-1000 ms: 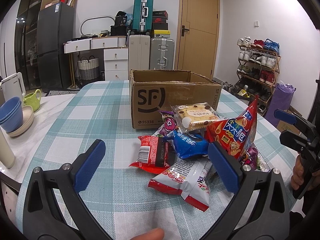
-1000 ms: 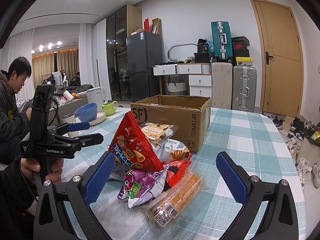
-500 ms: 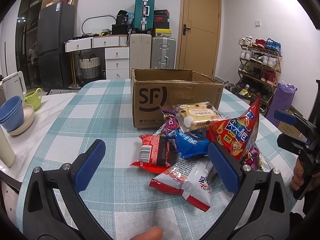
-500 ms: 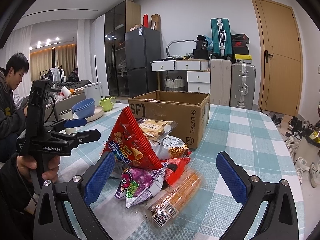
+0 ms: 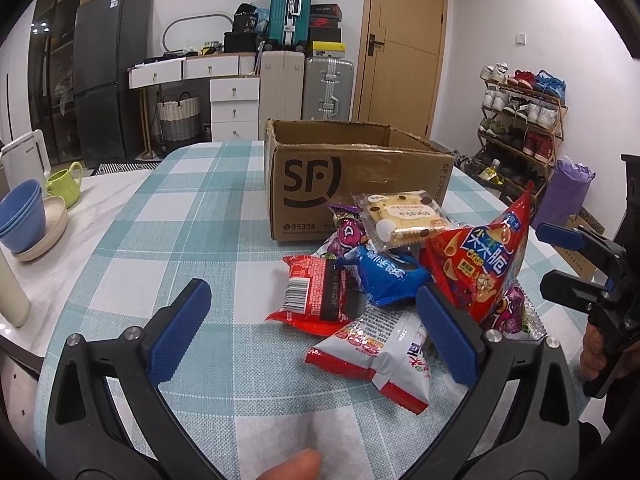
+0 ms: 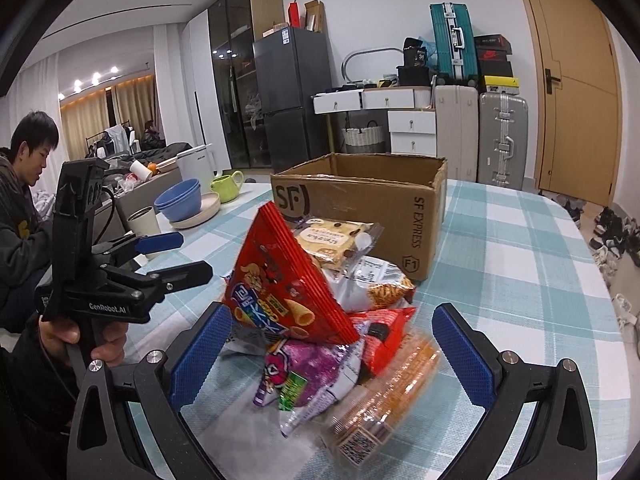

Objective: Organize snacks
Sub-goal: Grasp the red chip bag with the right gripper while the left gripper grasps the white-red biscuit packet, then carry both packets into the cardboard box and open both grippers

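A pile of snack packets lies on the checked tablecloth in front of an open cardboard SF box (image 5: 360, 184) (image 6: 360, 200). In the pile are a red triangular chips bag (image 5: 480, 264) (image 6: 280, 288), a blue packet (image 5: 384, 276), a red barcoded packet (image 5: 316, 296), a white-and-red packet (image 5: 380, 352), a cookie pack (image 5: 400, 216), a purple packet (image 6: 304, 372) and an orange cracker sleeve (image 6: 392, 392). My left gripper (image 5: 314, 336) is open, just short of the pile's near edge. My right gripper (image 6: 332, 356) is open and straddles the purple packet and the cracker sleeve, gripping nothing.
Blue bowls (image 5: 20, 220), a green mug (image 5: 64, 186) and a white cup (image 6: 144, 220) stand on the table's left side. A person (image 6: 24, 208) sits beyond that edge. A shoe rack (image 5: 520, 120) and suitcases (image 5: 328, 84) line the walls.
The right gripper has moved forward and down onto the pile, so the packets now sit between its fingers. The left gripper has barely moved.
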A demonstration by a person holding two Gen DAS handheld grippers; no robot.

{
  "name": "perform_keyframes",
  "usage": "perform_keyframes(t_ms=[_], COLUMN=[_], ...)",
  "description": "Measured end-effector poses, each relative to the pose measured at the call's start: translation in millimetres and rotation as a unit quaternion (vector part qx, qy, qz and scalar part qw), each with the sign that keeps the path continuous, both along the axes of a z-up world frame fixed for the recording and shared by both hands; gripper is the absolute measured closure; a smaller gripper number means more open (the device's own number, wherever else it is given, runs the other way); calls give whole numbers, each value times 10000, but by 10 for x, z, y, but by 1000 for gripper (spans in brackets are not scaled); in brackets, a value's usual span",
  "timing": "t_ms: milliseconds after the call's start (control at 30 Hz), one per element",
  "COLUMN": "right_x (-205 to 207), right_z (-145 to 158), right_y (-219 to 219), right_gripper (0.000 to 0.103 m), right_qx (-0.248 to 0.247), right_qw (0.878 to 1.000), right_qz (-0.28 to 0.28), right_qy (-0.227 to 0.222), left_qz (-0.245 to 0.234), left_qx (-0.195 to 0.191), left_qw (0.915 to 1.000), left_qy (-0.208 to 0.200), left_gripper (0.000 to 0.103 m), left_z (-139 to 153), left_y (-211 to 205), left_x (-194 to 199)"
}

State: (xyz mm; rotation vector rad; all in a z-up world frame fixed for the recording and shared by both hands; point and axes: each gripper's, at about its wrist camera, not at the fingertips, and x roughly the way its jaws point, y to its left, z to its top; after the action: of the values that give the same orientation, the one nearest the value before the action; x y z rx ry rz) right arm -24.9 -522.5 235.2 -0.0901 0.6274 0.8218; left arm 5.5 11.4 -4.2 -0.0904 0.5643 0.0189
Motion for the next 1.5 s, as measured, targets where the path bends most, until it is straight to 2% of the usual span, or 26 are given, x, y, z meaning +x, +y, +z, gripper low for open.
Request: perform_keyframes(t_ms=[200,433,667,800,833,1000,1333,1433,1500], right_x=[7,64,180,153,139,58,-2,6,-2], right_z=[53,27,-72,-79,-63,52,209,216,218], right_y=[216,457,572,552,541,427,40,-40,-77], right_gripper=[0,2,32,52,55,57,57,57,57], right_qx=[-91,-204,-291,-245,-203,-1,432,470,481], right_qw=[9996,9988,9971,9973,9975,9985,9988,9987,9987], right_qz=[231,398,506,550,562,512,202,122,75], right_qy=[95,203,478,423,379,168,100,123,137], left_qz=[-1,-148,-342,-434,-460,-641,-1136,-1278,-1337], left_qx=[122,-16,-105,-121,-123,-79,-55,-93,-72], left_qw=[9997,9991,9980,9974,9972,9959,9902,9869,9835], left_qy=[232,385,515,565,577,626,809,981,1219], left_gripper=[1,1,1,1,1,1,2,10,19], left_z=[-21,-74,-124,-145,-151,-165,-244,-293,-346], left_y=[16,41,32,5,-6,-100,-303,-367,-422], left_x=[47,86,140,153,156,160,210,300,386])
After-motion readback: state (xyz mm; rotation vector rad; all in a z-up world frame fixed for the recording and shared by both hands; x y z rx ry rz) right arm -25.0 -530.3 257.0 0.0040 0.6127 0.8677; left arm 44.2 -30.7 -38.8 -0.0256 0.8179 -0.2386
